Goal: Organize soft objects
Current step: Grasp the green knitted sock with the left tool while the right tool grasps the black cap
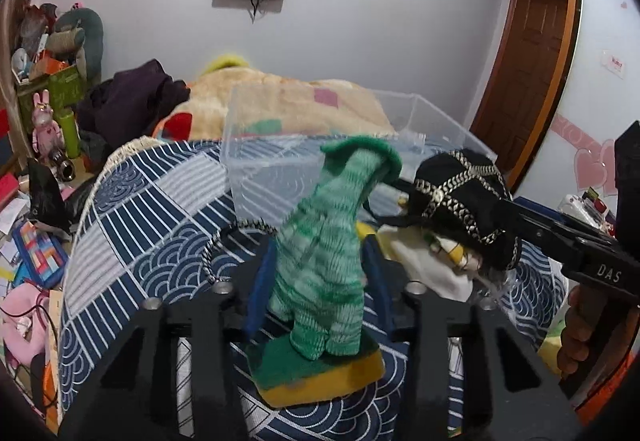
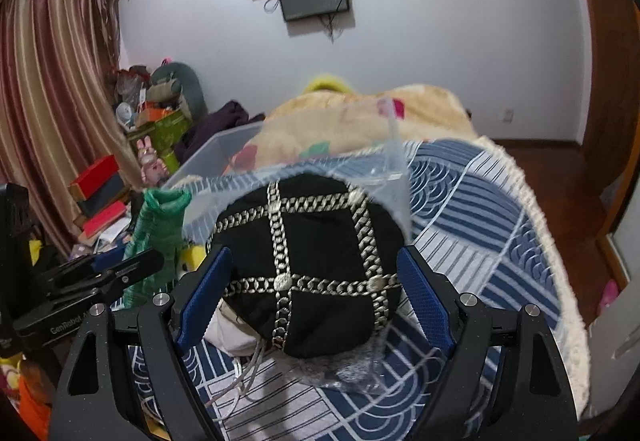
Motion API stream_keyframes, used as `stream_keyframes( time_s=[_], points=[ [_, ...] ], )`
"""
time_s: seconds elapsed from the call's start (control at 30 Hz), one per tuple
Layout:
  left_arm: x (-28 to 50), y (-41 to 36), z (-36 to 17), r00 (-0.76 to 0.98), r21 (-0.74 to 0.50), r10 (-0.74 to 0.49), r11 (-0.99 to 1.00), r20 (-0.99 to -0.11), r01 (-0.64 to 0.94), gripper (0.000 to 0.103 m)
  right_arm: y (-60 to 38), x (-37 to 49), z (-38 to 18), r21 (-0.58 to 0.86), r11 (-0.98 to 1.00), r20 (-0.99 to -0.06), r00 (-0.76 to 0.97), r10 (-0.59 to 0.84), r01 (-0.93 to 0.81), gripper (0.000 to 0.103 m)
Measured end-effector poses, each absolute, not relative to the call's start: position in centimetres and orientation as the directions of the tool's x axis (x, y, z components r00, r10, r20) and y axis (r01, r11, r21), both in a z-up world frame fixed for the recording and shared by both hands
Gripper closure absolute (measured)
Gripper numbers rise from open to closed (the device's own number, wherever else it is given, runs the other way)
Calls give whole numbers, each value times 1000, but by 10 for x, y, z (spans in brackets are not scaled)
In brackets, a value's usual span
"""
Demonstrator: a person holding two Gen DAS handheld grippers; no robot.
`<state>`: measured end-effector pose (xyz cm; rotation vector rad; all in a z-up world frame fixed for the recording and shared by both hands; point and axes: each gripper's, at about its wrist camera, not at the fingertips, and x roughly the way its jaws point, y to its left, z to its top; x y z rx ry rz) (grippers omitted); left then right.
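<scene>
My left gripper (image 1: pixel 320 273) is shut on a green knitted sock (image 1: pixel 324 253), which stands upright between its blue pads, lifted above a green and yellow sponge (image 1: pixel 320 373) on the bed. My right gripper (image 2: pixel 312 293) is shut on a black cap with silver chain trim (image 2: pixel 308 261); it also shows in the left wrist view (image 1: pixel 460 201). Both items hang just in front of a clear plastic bin (image 1: pixel 340 145), seen in the right wrist view too (image 2: pixel 224 153). The sock shows at left in the right wrist view (image 2: pixel 156 233).
A blue and white patterned quilt (image 1: pixel 152 217) covers the bed. White cloth (image 1: pixel 424 261) lies under the cap. A beige blanket (image 1: pixel 288 101) lies behind the bin. Clutter and boxes (image 1: pixel 44 81) fill the left floor. A wooden door (image 1: pixel 528 61) stands at right.
</scene>
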<state>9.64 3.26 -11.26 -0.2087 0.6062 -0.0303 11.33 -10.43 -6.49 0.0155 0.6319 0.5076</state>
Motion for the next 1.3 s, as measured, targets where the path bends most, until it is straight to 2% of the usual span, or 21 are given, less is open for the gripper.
stream_keyframes(
  time_s=[0.07, 0.13, 0.2, 0.43, 0.6, 0.97, 1.3],
  points=[
    [98, 30, -115, 817, -195, -86, 980, -570, -32, 74, -104, 112, -66, 155, 880, -562, 692, 453, -449, 27],
    [98, 29, -115, 820, -186, -81, 982, -566, -31, 77, -104, 113, -67, 165, 871, -572, 675, 466, -462, 51],
    [95, 28, -113, 826, -178, -75, 984, -559, -31, 81, -106, 115, -68, 174, 864, -580, 660, 477, -473, 67],
    [83, 34, -101, 845, -189, -55, 980, -531, -55, 87, -112, 114, -61, 163, 871, -560, 683, 469, -464, 87],
    [76, 37, -85, 871, -187, -50, 981, -490, -49, 92, -121, 109, -48, 168, 875, -520, 713, 471, -455, 92],
    [70, 53, -40, 916, -220, -66, 975, -395, -24, 93, -127, 97, -3, 133, 879, -392, 790, 472, -459, 92],
    [102, 71, -1, 944, -203, -49, 979, -325, -19, 93, -110, 129, 17, 105, 878, -357, 807, 471, -466, 92]
  ],
)
